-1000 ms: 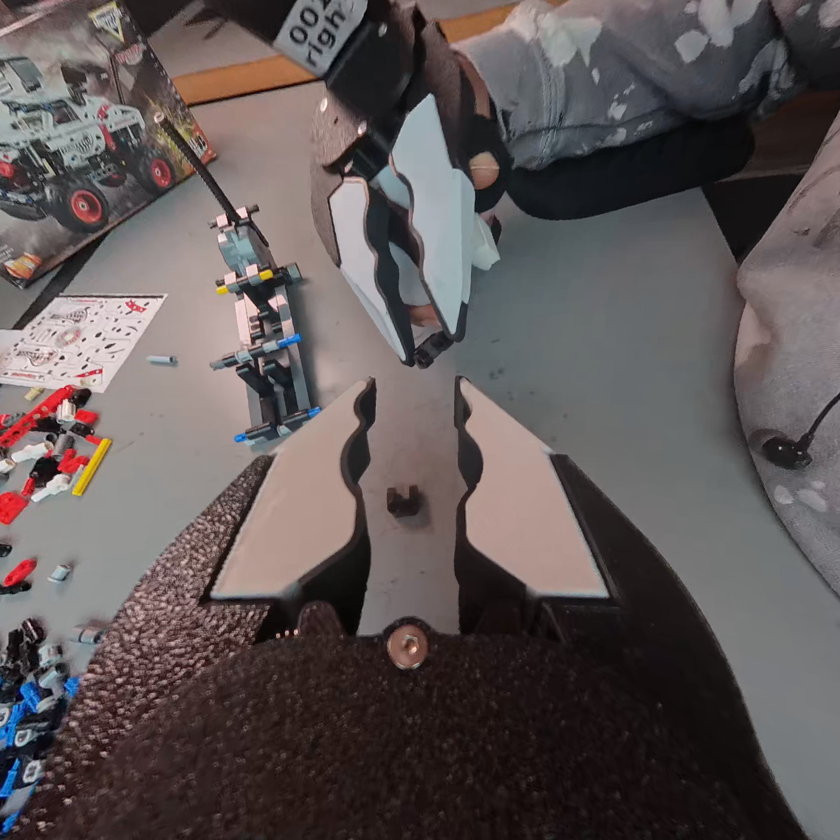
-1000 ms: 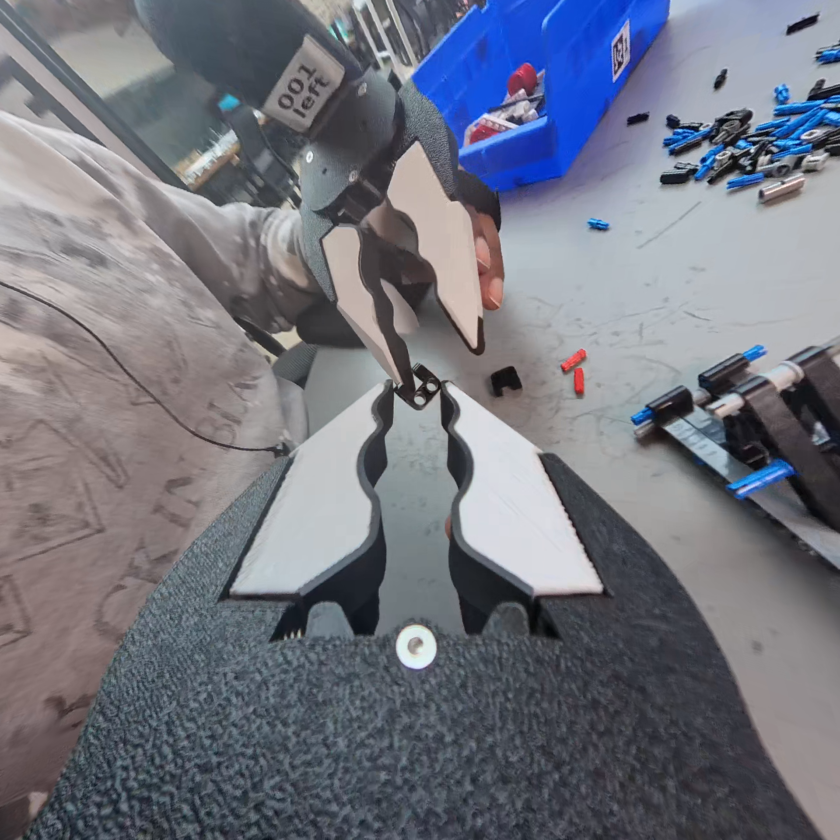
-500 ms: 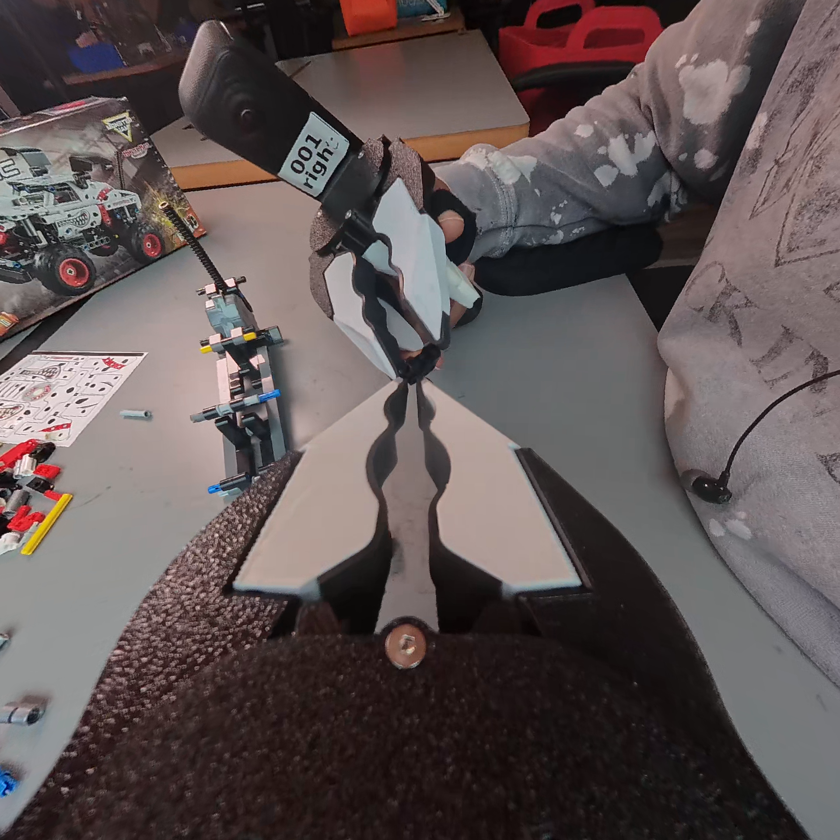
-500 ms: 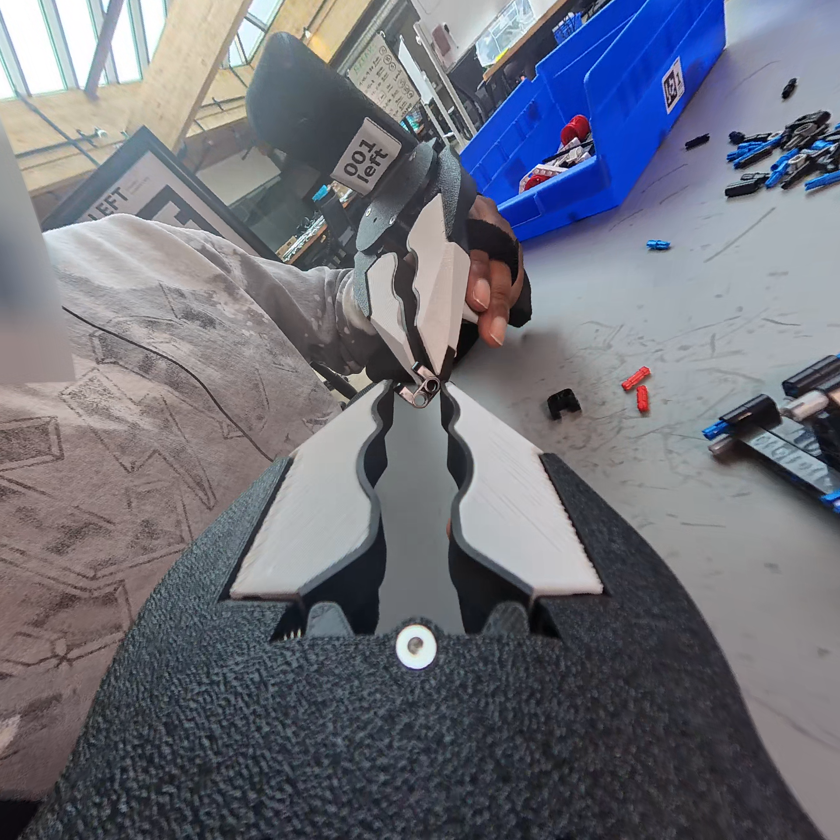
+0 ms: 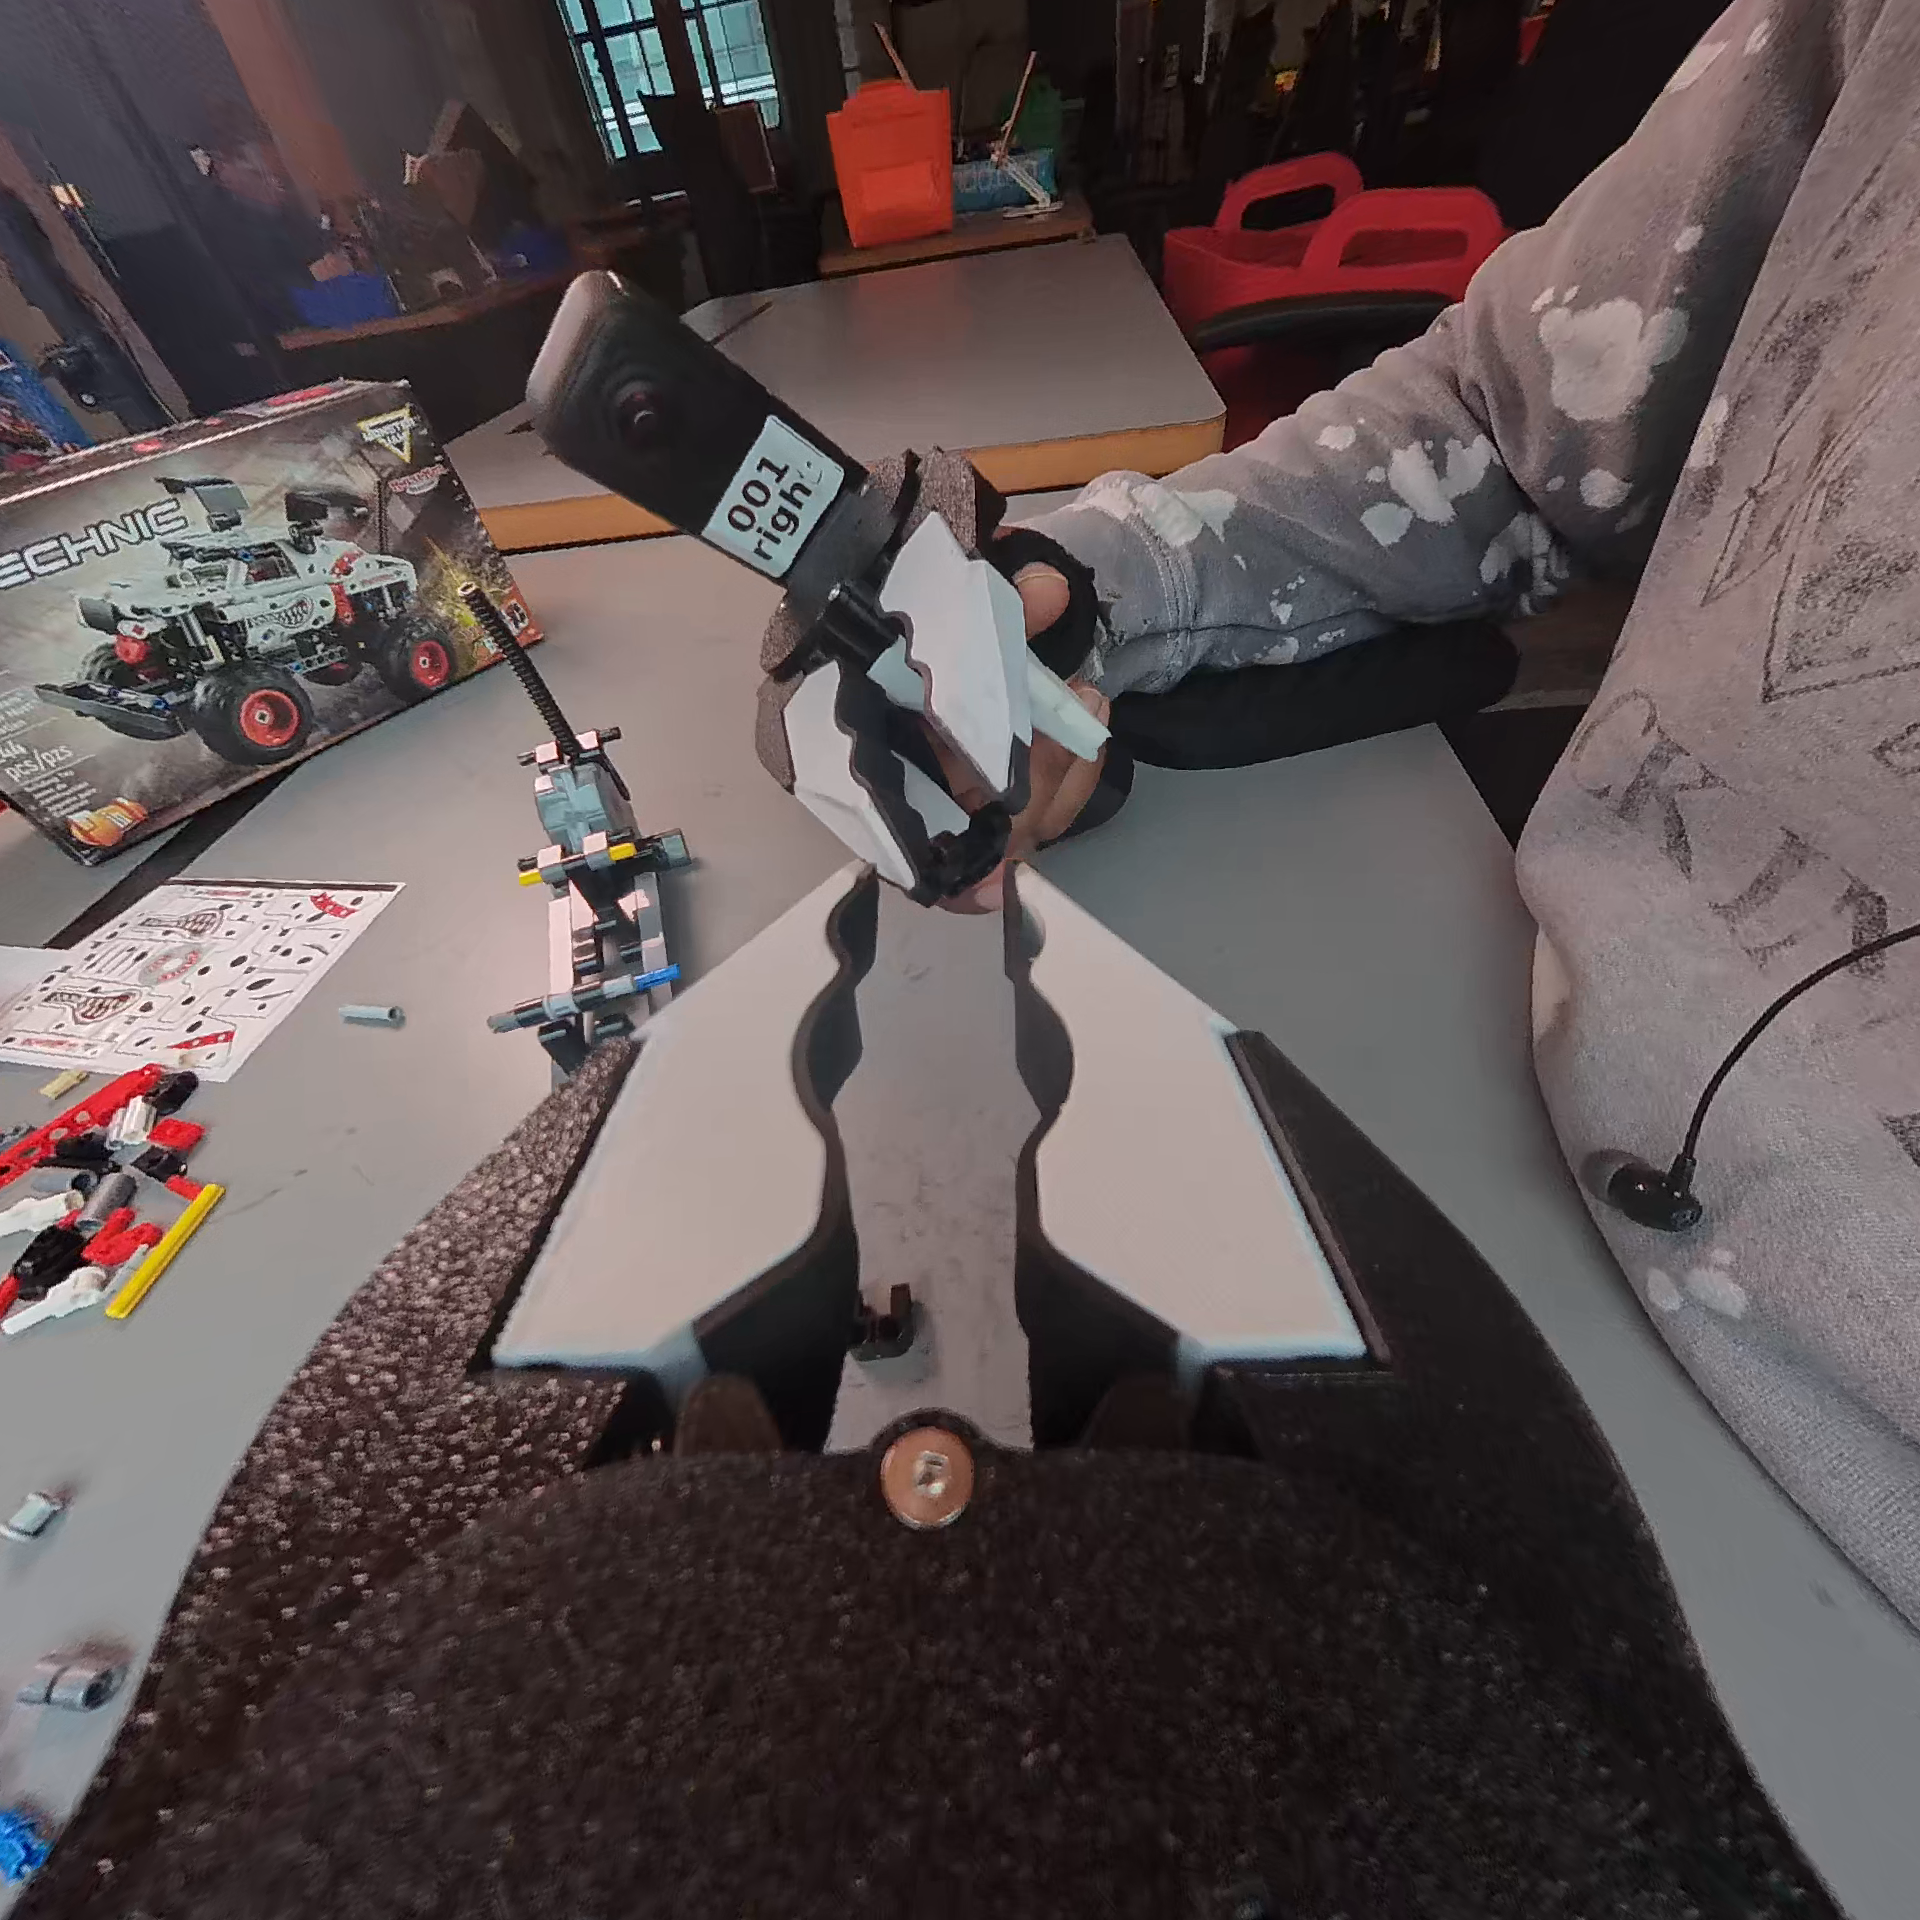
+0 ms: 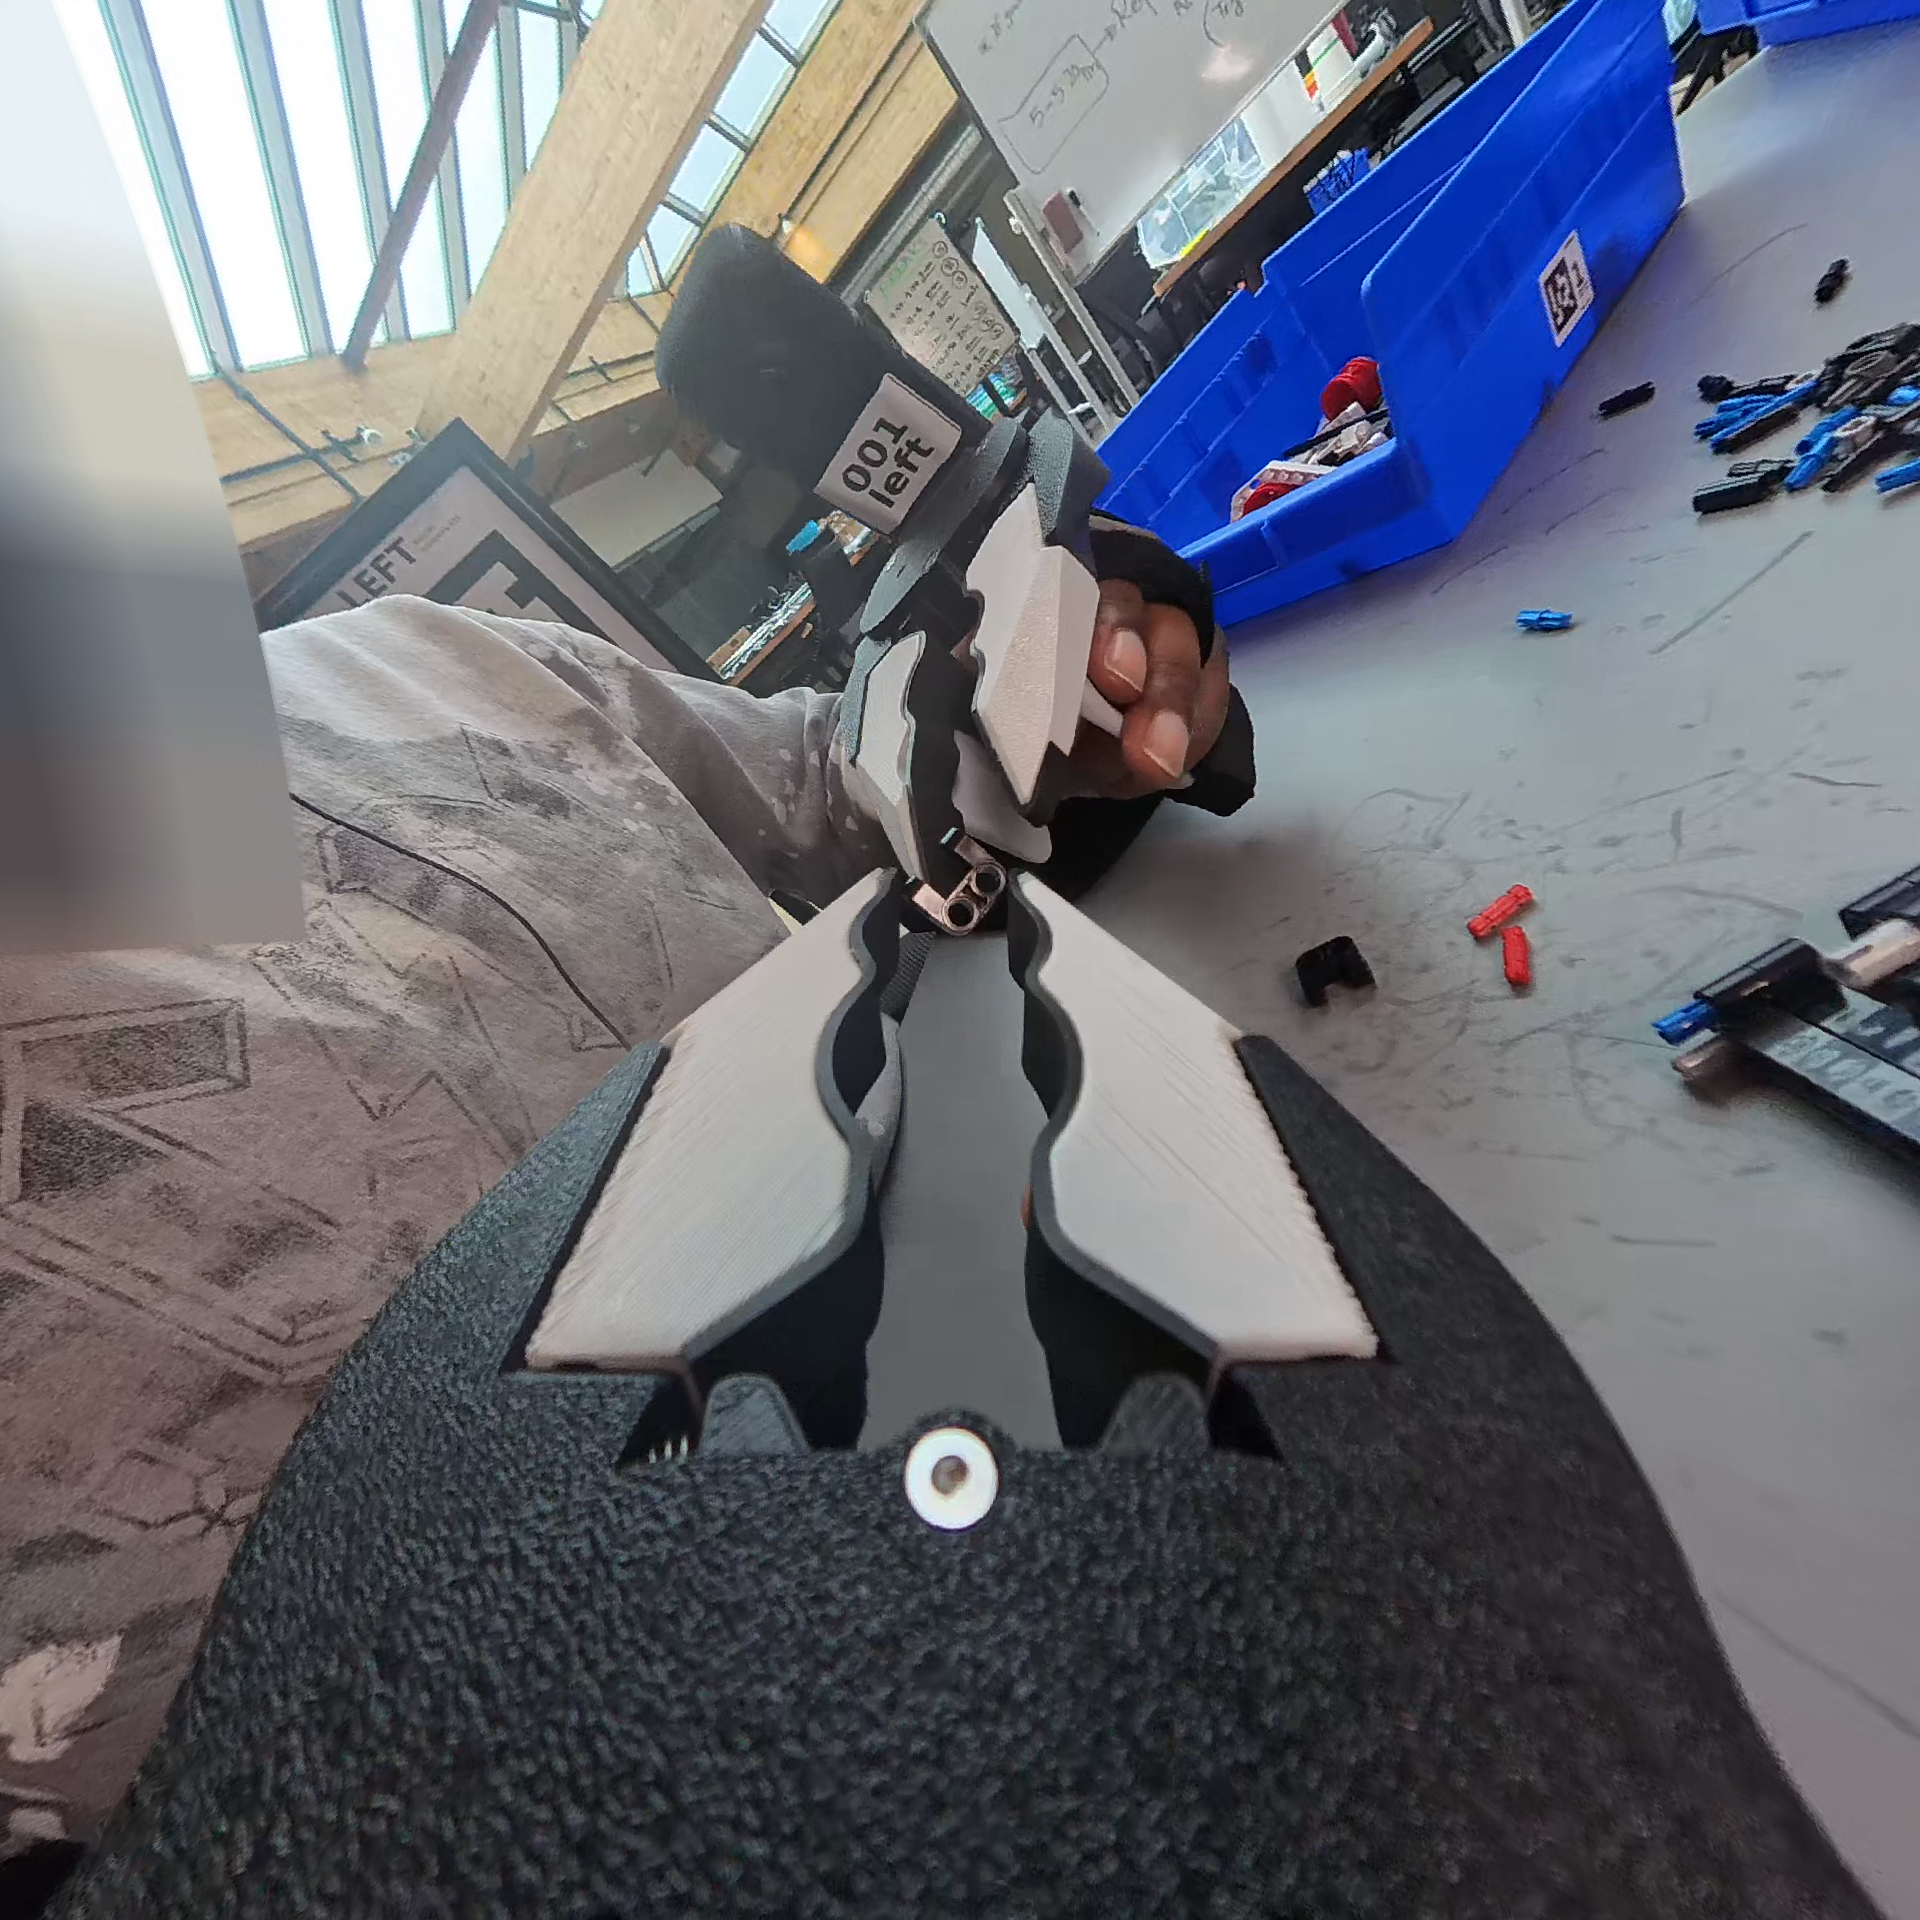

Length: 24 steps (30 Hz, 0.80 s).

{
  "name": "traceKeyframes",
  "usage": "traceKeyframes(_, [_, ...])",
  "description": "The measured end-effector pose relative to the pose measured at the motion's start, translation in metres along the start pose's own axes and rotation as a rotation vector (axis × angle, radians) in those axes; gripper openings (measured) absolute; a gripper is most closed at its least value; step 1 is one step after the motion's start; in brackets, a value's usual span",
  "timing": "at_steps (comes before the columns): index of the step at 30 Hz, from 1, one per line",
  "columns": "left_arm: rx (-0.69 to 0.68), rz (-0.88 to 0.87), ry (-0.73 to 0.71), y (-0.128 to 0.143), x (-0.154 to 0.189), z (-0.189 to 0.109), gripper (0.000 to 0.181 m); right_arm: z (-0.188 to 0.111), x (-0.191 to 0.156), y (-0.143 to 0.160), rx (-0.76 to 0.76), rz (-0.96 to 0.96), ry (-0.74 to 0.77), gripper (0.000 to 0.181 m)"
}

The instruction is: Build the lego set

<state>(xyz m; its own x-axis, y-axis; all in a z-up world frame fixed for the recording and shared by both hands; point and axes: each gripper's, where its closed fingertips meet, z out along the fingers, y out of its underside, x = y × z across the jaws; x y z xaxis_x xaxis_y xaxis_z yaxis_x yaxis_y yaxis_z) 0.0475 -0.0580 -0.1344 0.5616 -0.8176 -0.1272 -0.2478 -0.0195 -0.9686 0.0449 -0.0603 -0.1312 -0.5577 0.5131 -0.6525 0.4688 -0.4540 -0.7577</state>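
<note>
Grey, scuffed table (image 6: 1558, 790) runs under both views. At frame centre, right gripper (image 6: 951, 904) pinches a small black connector (image 6: 966, 902); left gripper (image 5: 935, 883), tip to tip, stands parted. Part-built chassis (image 5: 597, 904) lies centre-left; its near end is hidden.
</note>
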Motion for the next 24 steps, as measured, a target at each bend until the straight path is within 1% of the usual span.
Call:
traceKeyframes(5, [-0.002, 0.045, 0.037, -0.001, 0.011, 0.002, 0.022, 0.006, -0.005, 0.009, -0.038, 0.021, -0.04, 0.02])
traceKeyframes(7, [-0.014, 0.054, 0.058, 0.001, 0.016, 0.003, 0.014, 0.007, -0.004, 0.01, -0.042, 0.035, -0.037, 0.02])
traceKeyframes(12, [-0.034, 0.061, 0.058, 0.002, 0.016, 0.003, 0.012, 0.006, -0.002, 0.011, -0.054, 0.032, -0.025, 0.02])
traceKeyframes(14, [-0.08, 0.058, 0.04, 0.009, 0.011, 0.003, 0.01, 0.004, 0.006, 0.011, -0.067, -0.004, 0.044, 0.018])
traceKeyframes(18, [-0.158, -0.012, -0.017, 0.025, -0.006, 0.002, 0.009, -0.005, 0.033, 0.008, -0.1, -0.146, 0.27, 0.018])
traceKeyframes(21, [-0.199, -0.054, -0.039, 0.034, -0.013, 0.002, 0.009, -0.007, 0.036, 0.01, -0.144, -0.3, 0.351, 0.018])
traceKeyframes(24, [-0.221, -0.072, -0.037, 0.04, -0.013, 0.004, 0.009, -0.006, 0.038, 0.015, -0.219, -0.459, 0.432, 0.019])
